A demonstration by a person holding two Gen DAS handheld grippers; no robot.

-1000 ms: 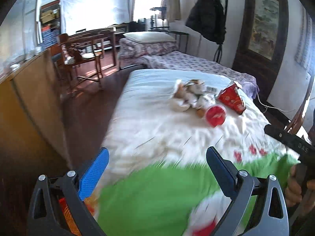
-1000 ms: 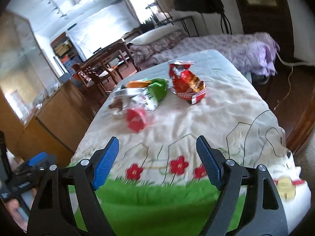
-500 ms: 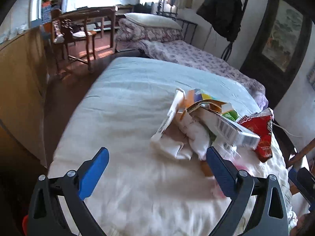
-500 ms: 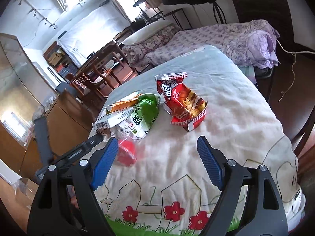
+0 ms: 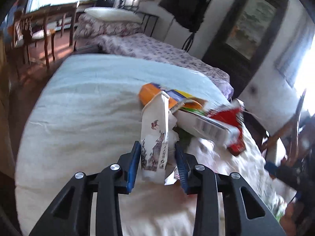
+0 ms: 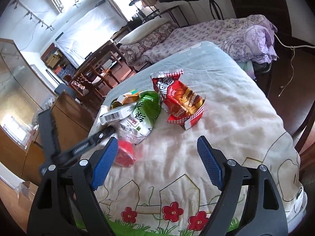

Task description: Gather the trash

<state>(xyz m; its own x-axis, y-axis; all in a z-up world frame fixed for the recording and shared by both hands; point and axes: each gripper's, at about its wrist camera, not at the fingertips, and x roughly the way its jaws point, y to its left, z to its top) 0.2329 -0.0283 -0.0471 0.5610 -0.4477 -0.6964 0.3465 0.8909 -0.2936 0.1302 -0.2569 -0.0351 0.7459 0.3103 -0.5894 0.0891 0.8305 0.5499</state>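
A pile of trash lies on the bed. My left gripper is shut on a white printed carton at the pile's near end. Behind it lie an orange box, a white barcode box and a red snack bag. In the right wrist view my right gripper is open and empty above the quilt, short of the red snack bag, a green and white bag and a red cup. The left gripper reaches into the pile from the left.
A second bed with a purple floral cover stands behind. Wooden chairs and a table are at the far left, a wooden cabinet beside the bed. A dark coat hangs on the wall.
My left gripper moved forward to the pile and closed on the white carton. My right gripper edged closer to the trash and stayed open.
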